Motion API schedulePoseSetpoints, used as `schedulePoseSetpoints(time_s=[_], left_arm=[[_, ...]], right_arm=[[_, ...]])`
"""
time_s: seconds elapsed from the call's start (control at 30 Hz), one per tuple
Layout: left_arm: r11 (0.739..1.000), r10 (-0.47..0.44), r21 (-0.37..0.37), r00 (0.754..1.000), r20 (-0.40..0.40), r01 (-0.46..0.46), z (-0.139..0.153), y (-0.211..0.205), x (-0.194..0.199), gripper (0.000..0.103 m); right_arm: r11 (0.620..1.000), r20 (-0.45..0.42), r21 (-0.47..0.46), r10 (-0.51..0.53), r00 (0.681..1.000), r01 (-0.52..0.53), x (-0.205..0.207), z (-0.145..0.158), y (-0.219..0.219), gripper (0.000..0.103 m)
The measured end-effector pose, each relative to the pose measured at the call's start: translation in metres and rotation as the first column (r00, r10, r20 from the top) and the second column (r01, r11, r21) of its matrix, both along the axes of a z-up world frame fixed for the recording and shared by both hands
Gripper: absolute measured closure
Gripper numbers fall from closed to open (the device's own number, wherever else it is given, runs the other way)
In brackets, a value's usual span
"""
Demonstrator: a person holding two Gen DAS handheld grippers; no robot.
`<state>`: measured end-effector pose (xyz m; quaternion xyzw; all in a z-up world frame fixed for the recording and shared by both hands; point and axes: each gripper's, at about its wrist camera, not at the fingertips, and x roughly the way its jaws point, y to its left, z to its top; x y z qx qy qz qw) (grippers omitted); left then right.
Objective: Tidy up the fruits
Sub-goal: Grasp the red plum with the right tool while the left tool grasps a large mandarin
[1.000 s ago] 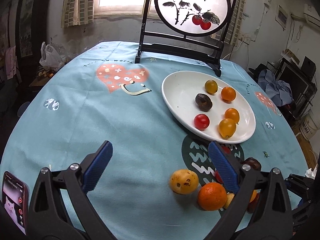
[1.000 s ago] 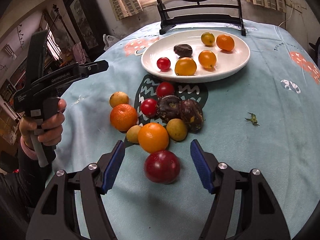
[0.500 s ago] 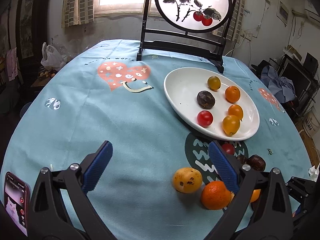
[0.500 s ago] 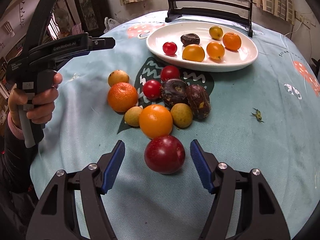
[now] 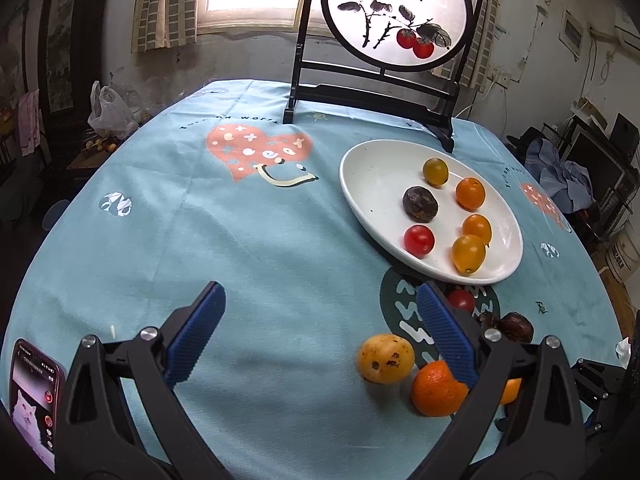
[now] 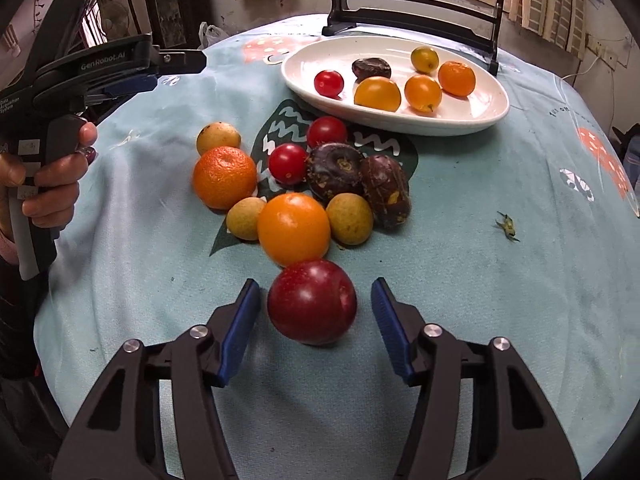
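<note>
A white oval plate (image 6: 488, 114) (image 5: 372, 168) holds several small fruits: a red tomato, a dark passion fruit, yellow and orange ones. A pile of loose fruit lies on the blue tablecloth in front of it: oranges (image 6: 294, 229), red tomatoes (image 6: 287, 163), dark passion fruits (image 6: 335, 169), yellow fruits (image 5: 385, 358). My right gripper (image 6: 316, 316) is open, its jaws on either side of a dark red plum (image 6: 312, 301) without touching it. My left gripper (image 5: 318, 336) is open and empty above the cloth, left of the pile.
A black stand with a round painted screen (image 5: 394, 14) is at the table's far edge behind the plate. A phone (image 5: 34, 396) shows at the left wrist view's lower left. A small green stem scrap (image 6: 506, 225) lies right of the pile.
My right gripper has moved forward, so the red plum now sits between its open jaws. My left gripper has drifted slightly back and left; the fruits have not moved.
</note>
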<state>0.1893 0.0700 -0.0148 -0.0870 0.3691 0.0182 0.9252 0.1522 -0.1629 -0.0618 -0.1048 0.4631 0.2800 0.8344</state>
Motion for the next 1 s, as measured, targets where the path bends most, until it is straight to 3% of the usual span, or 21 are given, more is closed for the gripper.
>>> schedulePoseSetpoints(time_s=[0.1, 0.27, 0.37, 0.47, 0.53, 0.67, 0.7, 0.8, 1.0], left_arm=[[1.0, 0.003, -0.008, 1.0, 0.0, -0.003, 0.0, 0.003, -0.002, 0.005], [0.999, -0.034, -0.021, 0.999, -0.004, 0.034, -0.002, 0.002, -0.008, 0.005], [0.99, -0.141, -0.013, 0.99, 0.014, 0.141, -0.001, -0.009, -0.018, 0.005], [0.954, -0.299, 0.017, 0.953, 0.045, 0.299, -0.001, -0.029, -0.035, 0.007], [0.919, -0.393, 0.03, 0.918, 0.049, 0.392, -0.002, -0.043, -0.043, 0.013], [0.861, -0.506, 0.057, 0.862, 0.003, 0.505, -0.012, -0.066, -0.049, 0.039], [0.854, -0.516, 0.061, 0.856, -0.013, 0.516, -0.015, -0.07, -0.048, 0.047], [0.839, -0.536, 0.066, 0.842, -0.062, 0.539, -0.025, -0.077, -0.045, 0.058], [0.845, -0.52, 0.081, 0.848, -0.104, 0.528, -0.035, -0.079, -0.038, 0.058]], right_arm=[[0.998, -0.03, 0.062, 0.003, 1.0, -0.001, 0.003, 0.002, -0.007, 0.063], [0.984, -0.076, 0.168, -0.044, 0.996, 0.057, 0.014, 0.007, -0.024, 0.063], [0.969, -0.096, 0.234, -0.065, 0.993, 0.086, 0.018, 0.01, -0.033, 0.063], [0.97, -0.106, 0.217, -0.091, 0.99, 0.112, 0.021, 0.008, -0.034, 0.063], [0.972, -0.115, 0.205, -0.094, 0.989, 0.116, 0.023, 0.006, -0.033, 0.063], [0.974, -0.107, 0.198, -0.089, 0.99, 0.109, 0.022, 0.006, -0.032, 0.063], [0.975, -0.105, 0.195, -0.092, 0.99, 0.111, 0.022, 0.005, -0.032, 0.063], [0.974, -0.103, 0.192, -0.099, 0.99, 0.118, 0.022, 0.005, -0.034, 0.063], [0.974, -0.086, 0.199, -0.095, 0.992, 0.111, 0.02, 0.009, -0.035, 0.063]])
